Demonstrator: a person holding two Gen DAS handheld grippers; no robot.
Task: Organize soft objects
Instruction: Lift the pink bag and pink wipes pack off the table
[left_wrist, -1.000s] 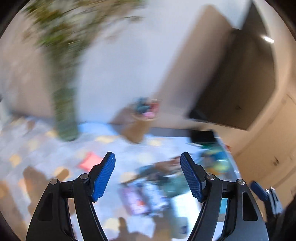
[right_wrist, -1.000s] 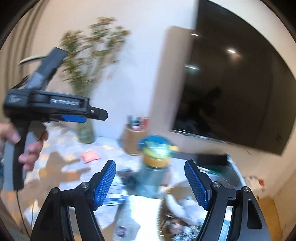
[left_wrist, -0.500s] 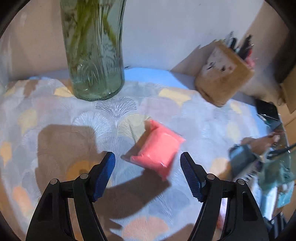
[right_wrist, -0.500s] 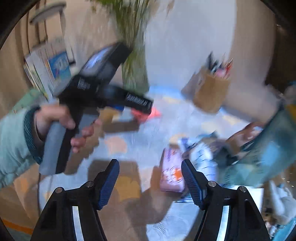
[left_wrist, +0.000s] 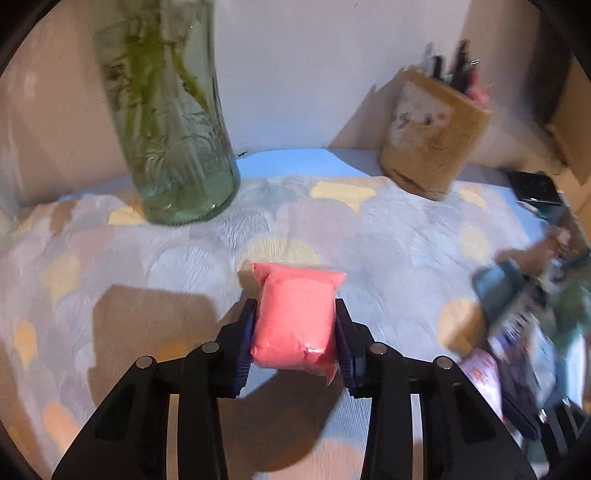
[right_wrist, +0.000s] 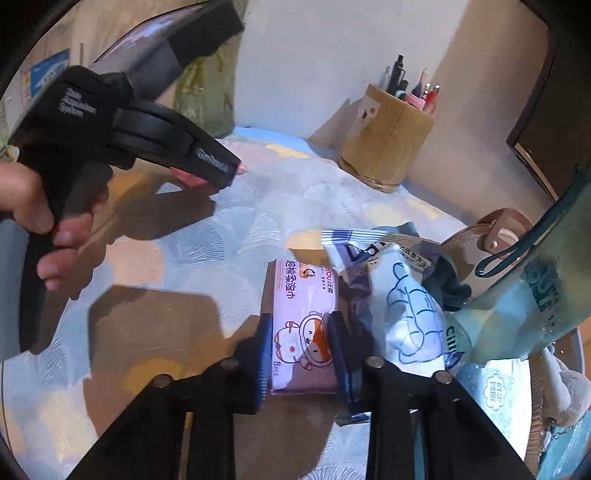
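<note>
My left gripper (left_wrist: 294, 336) is shut on a soft pink packet (left_wrist: 295, 317) that rests on the patterned tablecloth (left_wrist: 388, 240). My right gripper (right_wrist: 300, 354) is shut on a lilac pack of wet wipes (right_wrist: 303, 328) with a cartoon figure on it, lying on the cloth. A white and blue tissue pack (right_wrist: 410, 317) lies against the wipes' right side. The left gripper (right_wrist: 207, 162) also shows in the right wrist view, held by a hand at the left, with a bit of the pink packet (right_wrist: 192, 180) under its tip.
A glass vase (left_wrist: 173, 122) with green stems stands at the back left. A wooden pen holder (left_wrist: 432, 136) stands at the back right near the wall. A teal bag (right_wrist: 532, 280), a round pink lid (right_wrist: 491, 232) and more packs crowd the right side.
Both grippers came down to the table and closed: the left one on the pink packet, the right one on the lilac wipes pack. Earlier both were open.
</note>
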